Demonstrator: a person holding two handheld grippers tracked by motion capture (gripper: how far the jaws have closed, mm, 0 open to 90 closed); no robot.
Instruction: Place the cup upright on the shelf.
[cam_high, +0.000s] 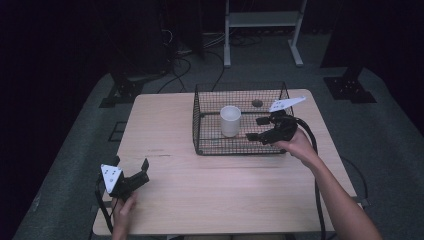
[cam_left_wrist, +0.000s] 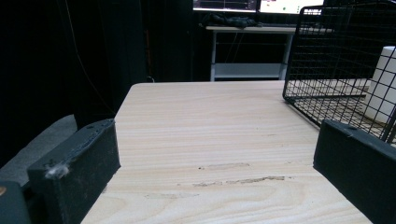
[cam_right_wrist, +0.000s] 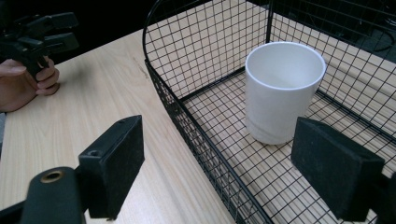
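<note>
— White cup (cam_high: 230, 120): where is it seen?
— Upright inside the black wire basket (cam_high: 200, 131), at the centre of the high view, on the wooden table (cam_high: 165, 130).
— And the right gripper (cam_high: 257, 129)?
— Held right of the cup, jaws parted, nothing gripped; the basket's wall is straddled.
— The left gripper (cam_high: 131, 167)?
— Rested at lower left, jaws wide apart and empty.

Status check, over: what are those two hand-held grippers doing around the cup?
Right hand-held gripper open, empty, straddling the basket rim. White cup upright inside, untouched. Left hand-held gripper open, idle at the table corner. Basket wall between jaws.
</note>
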